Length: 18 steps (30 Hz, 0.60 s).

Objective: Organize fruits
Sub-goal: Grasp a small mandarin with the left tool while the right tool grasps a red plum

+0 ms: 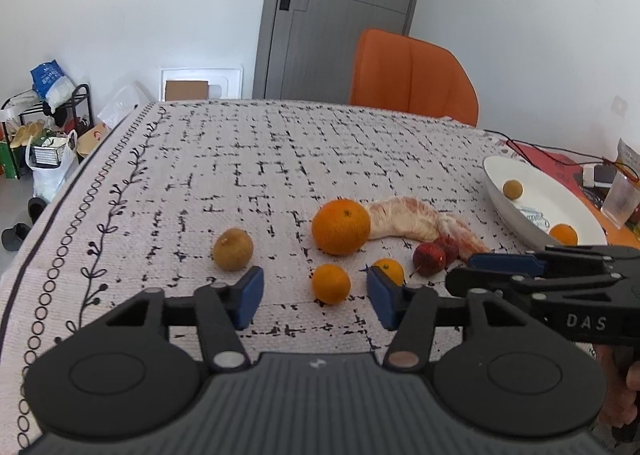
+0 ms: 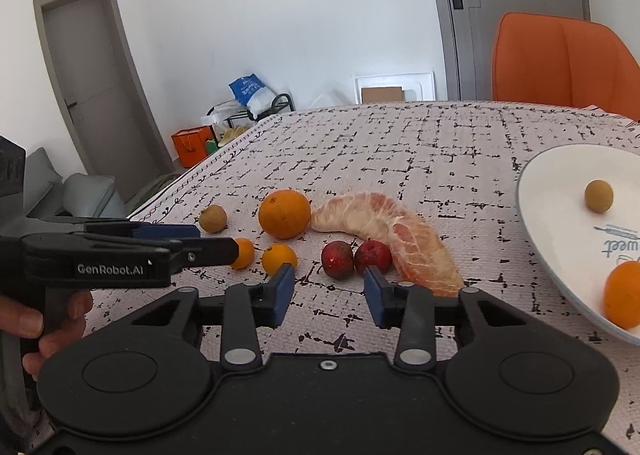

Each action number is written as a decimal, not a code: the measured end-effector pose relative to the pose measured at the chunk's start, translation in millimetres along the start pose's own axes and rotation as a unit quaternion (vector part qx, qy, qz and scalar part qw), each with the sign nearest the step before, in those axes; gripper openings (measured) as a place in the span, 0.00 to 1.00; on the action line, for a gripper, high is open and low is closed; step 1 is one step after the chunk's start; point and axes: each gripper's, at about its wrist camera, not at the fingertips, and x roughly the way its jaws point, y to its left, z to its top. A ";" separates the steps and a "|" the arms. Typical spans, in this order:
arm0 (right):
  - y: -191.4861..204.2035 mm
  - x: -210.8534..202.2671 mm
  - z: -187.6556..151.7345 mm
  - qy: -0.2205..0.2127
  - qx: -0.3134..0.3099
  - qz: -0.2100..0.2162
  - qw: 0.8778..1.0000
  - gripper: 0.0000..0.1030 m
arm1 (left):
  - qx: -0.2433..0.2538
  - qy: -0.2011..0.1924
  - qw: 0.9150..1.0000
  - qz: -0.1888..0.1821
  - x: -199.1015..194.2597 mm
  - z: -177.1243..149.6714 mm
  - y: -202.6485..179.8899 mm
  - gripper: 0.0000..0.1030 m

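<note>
While both grippers hang partly open and empty, your left gripper (image 1: 315, 297) has a small orange (image 1: 331, 283) on the tablecloth just ahead between its jaws; your right gripper (image 2: 329, 293) faces two red fruits (image 2: 338, 259), nearer than the plate (image 2: 552, 191) at right.

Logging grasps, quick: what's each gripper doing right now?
Left gripper: open, holding nothing, small orange ahead.
Right gripper: open, holding nothing, red fruits ahead.
</note>
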 end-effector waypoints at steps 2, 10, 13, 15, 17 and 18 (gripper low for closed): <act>0.1 4.9 0.6 0.004 0.000 0.000 1.000 0.36 | 0.000 0.004 1.000 0.000 3.4 -0.7 -0.4 0.47; -1.4 18.5 2.1 0.014 0.002 -0.007 1.000 0.34 | -0.004 0.011 1.000 0.001 15.2 -1.0 0.9 0.34; -1.0 21.8 2.5 0.016 0.002 -0.005 1.000 0.34 | -0.003 0.010 1.000 -0.001 17.3 -0.9 0.8 0.27; 0.3 23.3 3.7 0.017 0.001 -0.004 1.000 0.34 | -0.005 0.010 1.000 -0.001 18.1 -0.7 1.9 0.21; 1.1 25.1 4.9 0.017 0.002 -0.007 1.000 0.34 | -0.007 0.010 1.000 -0.003 18.3 -0.3 2.5 0.20; 1.2 24.7 5.6 0.017 0.004 -0.006 1.000 0.34 | -0.007 0.011 1.000 -0.004 17.9 -0.5 2.3 0.20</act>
